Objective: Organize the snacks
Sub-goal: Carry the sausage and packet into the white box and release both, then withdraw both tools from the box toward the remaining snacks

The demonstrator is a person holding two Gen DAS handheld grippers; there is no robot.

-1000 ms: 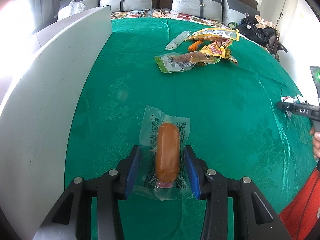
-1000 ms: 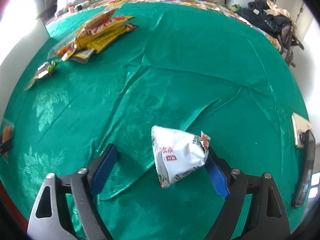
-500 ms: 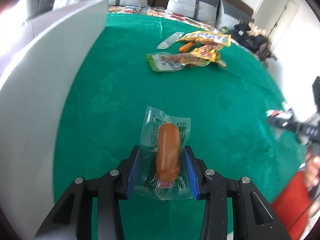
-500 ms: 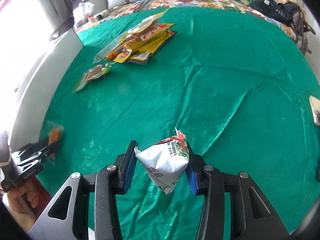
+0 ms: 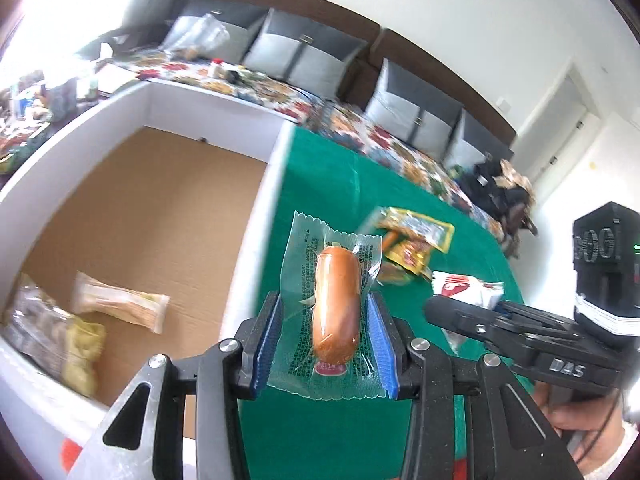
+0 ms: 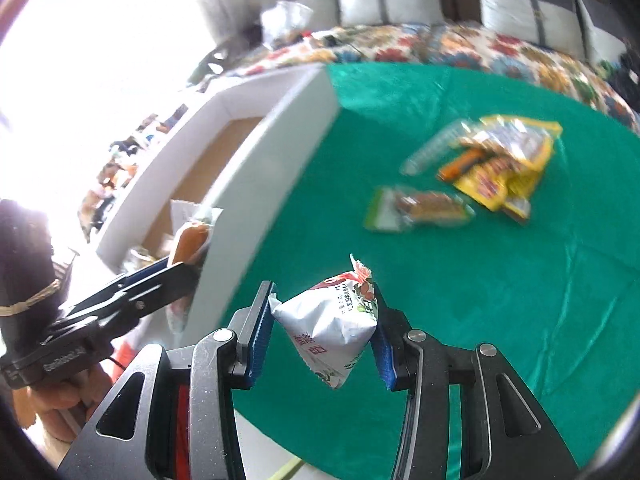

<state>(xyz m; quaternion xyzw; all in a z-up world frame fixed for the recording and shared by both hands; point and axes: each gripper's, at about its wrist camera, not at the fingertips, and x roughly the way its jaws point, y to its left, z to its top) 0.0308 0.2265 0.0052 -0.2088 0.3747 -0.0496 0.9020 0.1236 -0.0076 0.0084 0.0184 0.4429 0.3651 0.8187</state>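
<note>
My left gripper (image 5: 326,340) is shut on a clear-wrapped sausage (image 5: 335,304) and holds it in the air above the right wall of a white box (image 5: 256,216) with a brown cardboard floor. My right gripper (image 6: 322,330) is shut on a white snack packet (image 6: 332,320), lifted above the green cloth (image 6: 500,280) near the box (image 6: 256,184). The right gripper with its packet (image 5: 464,286) shows at the right of the left wrist view. The left gripper with the sausage (image 6: 192,240) shows at the left of the right wrist view.
Inside the box lie a pale wrapped bar (image 5: 120,300) and a clear bag of snacks (image 5: 52,340). A pile of yellow and clear snack packs (image 6: 500,164) and a green-edged pack (image 6: 416,208) lie on the cloth beyond. A sofa with grey cushions (image 5: 304,56) stands behind.
Both grippers have lifted their snacks off the cloth and swung left toward the white box. The box's inside has come into view.
</note>
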